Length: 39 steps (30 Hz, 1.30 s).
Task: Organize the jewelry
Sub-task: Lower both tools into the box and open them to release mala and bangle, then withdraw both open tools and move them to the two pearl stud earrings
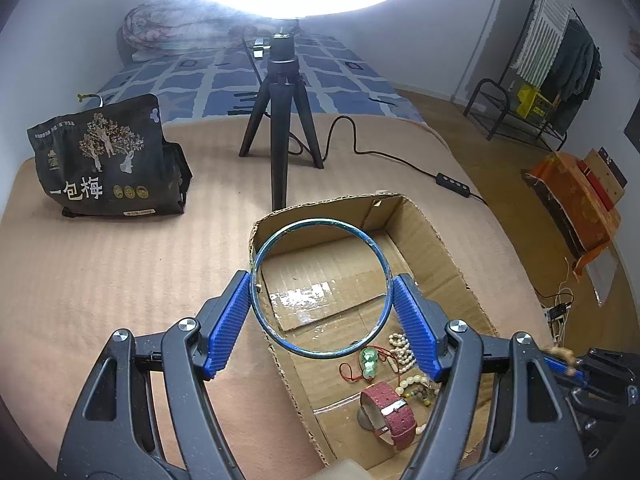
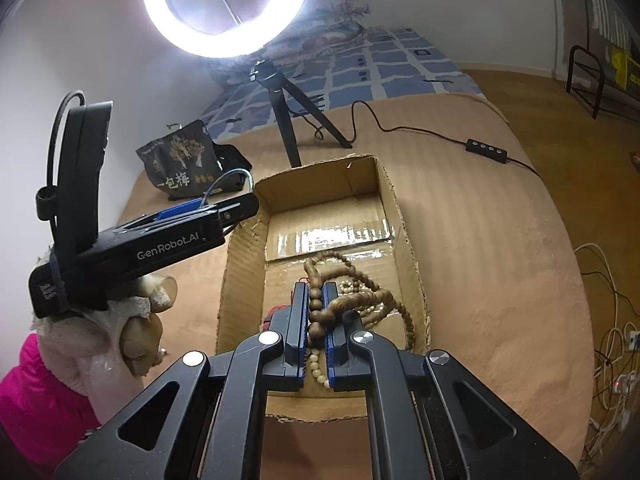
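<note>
Grippers come first: both lean down over an open cardboard box (image 1: 448,232) that sits on a tan blanket (image 1: 120,272).

The left gripper (image 1: 320,308) has its blue pads spread wide. They press on the two sides of a thin blue bangle (image 1: 256,264). The bangle hangs in the air over the near left part of the box, and you can look right through it to the box floor. In the right wrist view a hand (image 2: 132,320) in a pale glove and a pink sleeve holds this gripper from below. It pokes in from the left, over the left wall of the box.

The right gripper (image 2: 316,308) has its pads almost together. They pinch a string of brown wooden beads (image 2: 360,300). The rest of the string loops down over the middle of the box. A few pale beads (image 2: 316,366) also show in the narrow gap between the pads, closer to the camera.

The box holds more things at its near end. A red watch (image 1: 390,410) lies there. Next to it sit a small green charm on a red cord (image 1: 367,362) and some white pearl beads (image 1: 402,350). Shiny tape (image 1: 304,296) runs across the box floor.

Behind the box stands a black tripod (image 1: 280,128) with a bright ring light (image 2: 228,8). A black snack bag (image 1: 104,160) sits off to the left.
</note>
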Each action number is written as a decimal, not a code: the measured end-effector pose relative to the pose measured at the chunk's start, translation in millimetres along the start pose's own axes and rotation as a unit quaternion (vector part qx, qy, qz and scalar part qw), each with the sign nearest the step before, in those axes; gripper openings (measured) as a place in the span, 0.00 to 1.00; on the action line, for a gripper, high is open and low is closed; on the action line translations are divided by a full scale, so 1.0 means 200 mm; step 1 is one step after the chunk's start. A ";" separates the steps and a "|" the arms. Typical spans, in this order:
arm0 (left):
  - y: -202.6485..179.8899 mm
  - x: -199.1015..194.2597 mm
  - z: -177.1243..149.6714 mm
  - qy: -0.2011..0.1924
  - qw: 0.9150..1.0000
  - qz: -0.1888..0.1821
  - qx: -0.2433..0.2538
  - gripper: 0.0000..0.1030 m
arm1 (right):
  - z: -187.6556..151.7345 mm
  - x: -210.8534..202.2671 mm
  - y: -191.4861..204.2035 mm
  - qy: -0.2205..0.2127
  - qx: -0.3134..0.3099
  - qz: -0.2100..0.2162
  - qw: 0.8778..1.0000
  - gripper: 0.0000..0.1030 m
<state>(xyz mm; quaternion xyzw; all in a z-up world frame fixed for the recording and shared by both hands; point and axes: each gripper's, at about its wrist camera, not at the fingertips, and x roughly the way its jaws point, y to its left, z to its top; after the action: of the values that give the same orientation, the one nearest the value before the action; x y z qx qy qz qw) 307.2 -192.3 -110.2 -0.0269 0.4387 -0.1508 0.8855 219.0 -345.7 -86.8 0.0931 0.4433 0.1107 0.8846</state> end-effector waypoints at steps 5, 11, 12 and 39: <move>-0.01 0.00 0.00 -0.001 1.000 0.008 0.009 0.73 | 0.00 -0.02 0.02 -0.012 -0.011 -0.015 1.000 0.52; 0.01 -0.01 0.00 0.001 1.000 0.011 0.005 0.76 | 0.01 -0.03 0.02 -0.018 -0.006 -0.034 0.999 0.59; 0.01 -0.01 0.00 0.001 1.000 0.012 0.006 0.76 | 0.02 -0.03 0.01 -0.018 -0.005 -0.035 0.999 0.59; 0.23 -0.47 -0.08 -0.046 0.998 0.033 0.010 0.76 | -0.03 -0.16 0.27 -0.049 -0.039 -0.053 0.997 0.59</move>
<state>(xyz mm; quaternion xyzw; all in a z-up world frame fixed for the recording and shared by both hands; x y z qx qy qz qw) 252.4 -119.1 -56.9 -0.0108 0.3968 -0.1245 0.9093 190.7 -303.2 -51.9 0.0403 0.3991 0.0761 0.9129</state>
